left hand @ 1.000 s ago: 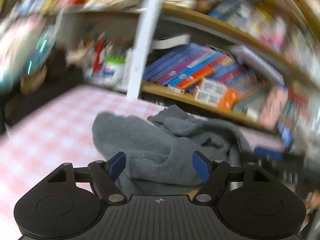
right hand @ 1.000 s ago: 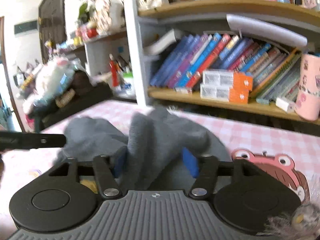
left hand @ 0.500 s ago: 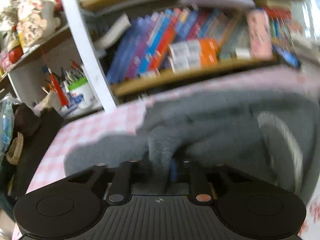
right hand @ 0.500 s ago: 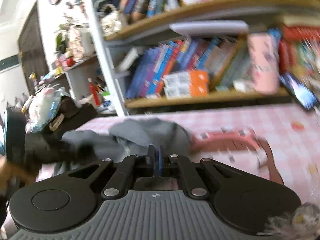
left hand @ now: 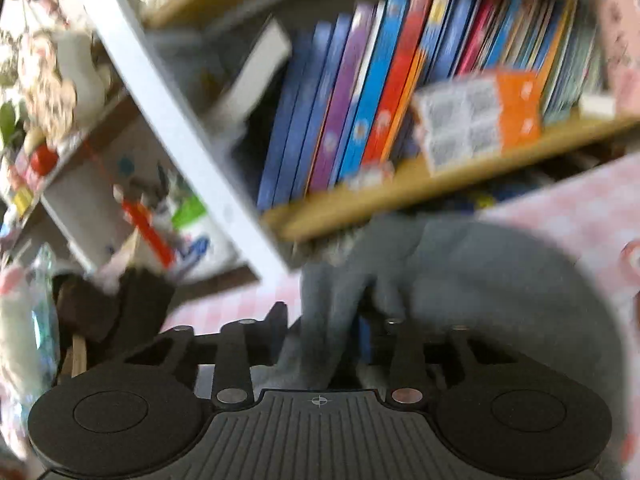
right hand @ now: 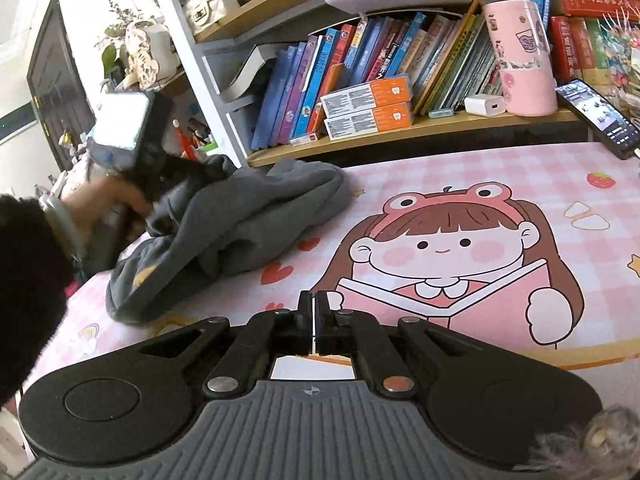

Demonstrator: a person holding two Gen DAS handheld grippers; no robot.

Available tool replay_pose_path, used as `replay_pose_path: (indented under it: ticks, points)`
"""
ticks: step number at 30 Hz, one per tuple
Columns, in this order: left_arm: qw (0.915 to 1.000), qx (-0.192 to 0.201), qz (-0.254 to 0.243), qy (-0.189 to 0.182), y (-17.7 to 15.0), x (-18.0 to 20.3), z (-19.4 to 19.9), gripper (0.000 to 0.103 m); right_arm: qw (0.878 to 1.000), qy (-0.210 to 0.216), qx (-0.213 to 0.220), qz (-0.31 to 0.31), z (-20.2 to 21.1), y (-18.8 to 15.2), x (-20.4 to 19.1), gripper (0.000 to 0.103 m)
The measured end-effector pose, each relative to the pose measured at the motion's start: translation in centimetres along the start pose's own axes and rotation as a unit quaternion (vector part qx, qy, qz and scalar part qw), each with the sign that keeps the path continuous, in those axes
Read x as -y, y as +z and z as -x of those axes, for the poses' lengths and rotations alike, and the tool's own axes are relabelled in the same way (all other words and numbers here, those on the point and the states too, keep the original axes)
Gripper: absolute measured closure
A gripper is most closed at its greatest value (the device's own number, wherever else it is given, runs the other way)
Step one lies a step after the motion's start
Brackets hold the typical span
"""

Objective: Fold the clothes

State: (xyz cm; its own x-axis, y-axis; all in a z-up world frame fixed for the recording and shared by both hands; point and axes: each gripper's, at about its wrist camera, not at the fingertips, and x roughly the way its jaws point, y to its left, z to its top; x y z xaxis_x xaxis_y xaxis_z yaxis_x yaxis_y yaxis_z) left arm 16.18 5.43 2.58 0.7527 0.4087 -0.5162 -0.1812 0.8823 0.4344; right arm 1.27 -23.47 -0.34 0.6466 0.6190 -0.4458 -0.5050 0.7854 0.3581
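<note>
A crumpled grey fleece garment [right hand: 244,220] lies at the left of the pink checked table mat [right hand: 480,184]. In the right wrist view the left gripper [right hand: 152,176] and the hand that holds it sit at the garment's left end. In the blurred left wrist view my left gripper [left hand: 324,320] is closed on a fold of the grey garment [left hand: 460,280], which is lifted and fills the space between the fingers. My right gripper [right hand: 315,312] is shut and empty, above the mat in front of the garment and apart from it.
A bookshelf [right hand: 400,136] with upright books, orange boxes [right hand: 368,108] and a pink cup [right hand: 524,60] runs along the table's far edge. A phone [right hand: 600,120] leans at the right. The mat shows a cartoon girl [right hand: 444,248].
My right gripper let go of the garment, closed and drew back to the right. My left gripper closed on the garment and lifted it, and its view tilted toward the shelf.
</note>
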Motion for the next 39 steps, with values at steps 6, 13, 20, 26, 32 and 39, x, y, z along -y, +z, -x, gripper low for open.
replay_pose_path:
  ticks: [6, 13, 20, 26, 32, 39]
  points:
    - [0.9979, 0.041, 0.050, -0.004, -3.2, -3.6, 3.3, 0.025, 1.000, 0.005, -0.011, 0.007, -0.3, -0.2, -0.3, 0.100]
    - [0.9853, 0.128, 0.088, -0.072, -5.1, -4.2, 9.9, 0.025, 0.999, 0.013, -0.030, 0.002, -1.4, -0.3, -0.8, 0.100]
    - [0.9653, 0.124, 0.123, -0.194, -5.1, -0.7, 11.3, 0.025, 0.999, -0.004, -0.033, 0.001, -3.2, 2.1, -0.5, 0.090]
    - [0.9683, 0.106, 0.107, -0.199, -5.0, 1.9, 10.2, 0.025, 0.998, 0.018, -0.034, -0.052, -3.1, 1.8, 0.9, 0.067]
    - [0.9629, 0.062, 0.161, -0.208, -4.2, 1.7, 7.4, 0.028, 0.998, 0.019, -0.021, -0.057, -2.1, 1.6, 0.8, 0.063]
    - [0.9159, 0.036, 0.309, -0.254, -4.8, -1.1, 4.2, 0.090, 0.998, 0.013, -0.008, -0.063, -1.6, 1.7, 1.2, 0.062]
